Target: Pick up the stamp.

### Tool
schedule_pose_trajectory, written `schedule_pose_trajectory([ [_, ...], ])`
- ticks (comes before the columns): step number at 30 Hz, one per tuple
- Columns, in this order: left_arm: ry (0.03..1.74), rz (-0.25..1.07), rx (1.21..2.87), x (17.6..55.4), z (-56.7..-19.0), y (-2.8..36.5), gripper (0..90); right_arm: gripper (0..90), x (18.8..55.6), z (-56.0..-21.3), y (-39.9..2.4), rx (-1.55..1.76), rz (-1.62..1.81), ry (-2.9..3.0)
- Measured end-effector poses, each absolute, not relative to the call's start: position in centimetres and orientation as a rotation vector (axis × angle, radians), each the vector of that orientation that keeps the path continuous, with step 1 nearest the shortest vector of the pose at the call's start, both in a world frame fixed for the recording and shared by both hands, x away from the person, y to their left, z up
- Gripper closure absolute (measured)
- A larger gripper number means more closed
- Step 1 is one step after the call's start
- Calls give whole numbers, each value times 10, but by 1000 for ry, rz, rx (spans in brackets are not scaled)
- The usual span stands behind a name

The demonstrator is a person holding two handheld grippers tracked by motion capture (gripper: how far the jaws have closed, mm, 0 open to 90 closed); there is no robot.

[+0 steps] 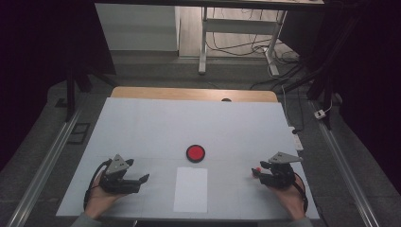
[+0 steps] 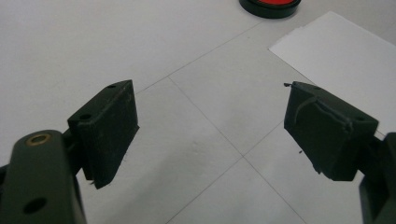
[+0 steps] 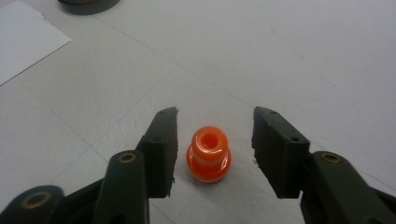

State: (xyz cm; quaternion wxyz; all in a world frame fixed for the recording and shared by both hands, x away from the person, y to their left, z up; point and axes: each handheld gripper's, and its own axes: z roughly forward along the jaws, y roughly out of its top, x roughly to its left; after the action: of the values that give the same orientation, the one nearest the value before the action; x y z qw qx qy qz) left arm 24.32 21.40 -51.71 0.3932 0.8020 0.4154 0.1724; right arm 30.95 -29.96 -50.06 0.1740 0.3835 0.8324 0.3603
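Your left tongs (image 1: 142,180) are resting on the white bench (image 1: 142,123), jaws gaping wide with nothing between them. Mid-bench, a red disc (image 1: 195,153) is sitting just beyond a white paper sheet (image 1: 190,189). Your right tongs (image 3: 215,144) are straddling the upright orange peg (image 3: 208,154), jaws part-open and not touching it.

No readable text, labels, brands or numbers are showing anywhere. The white sheet (image 1: 190,189) is lying blank on the counter (image 1: 142,127), the red disc (image 1: 195,152) is showing a plain face, and the small orange piece (image 3: 208,154) is carrying no marking. Faint grid lines are the only marks running across the counter.
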Motion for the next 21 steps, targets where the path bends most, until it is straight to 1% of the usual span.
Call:
schedule_pose_trajectory([
  [4, 1051, 437, 2039, 243, -518, 214, 177, 581, 310, -502, -301, 1088, 1015, 2366],
  [6, 1051, 437, 2039, 244, -518, 214, 178, 591, 310, -502, -301, 1091, 1024, 2366],
  [7, 1051, 436, 2040, 244, -518, 214, 178, 616, 310, -502, -302, 1097, 1033, 2365],
  [13, 1051, 439, 2040, 244, -518, 214, 178, 661, 311, -504, -303, 1102, 1037, 2379],
  [15, 1053, 441, 2040, 244, -518, 214, 178, 696, 311, -505, -302, 1098, 1036, 2387],
  [21, 1053, 442, 2041, 244, -518, 215, 178, 715, 311, -505, -302, 1098, 1039, 2383],
])
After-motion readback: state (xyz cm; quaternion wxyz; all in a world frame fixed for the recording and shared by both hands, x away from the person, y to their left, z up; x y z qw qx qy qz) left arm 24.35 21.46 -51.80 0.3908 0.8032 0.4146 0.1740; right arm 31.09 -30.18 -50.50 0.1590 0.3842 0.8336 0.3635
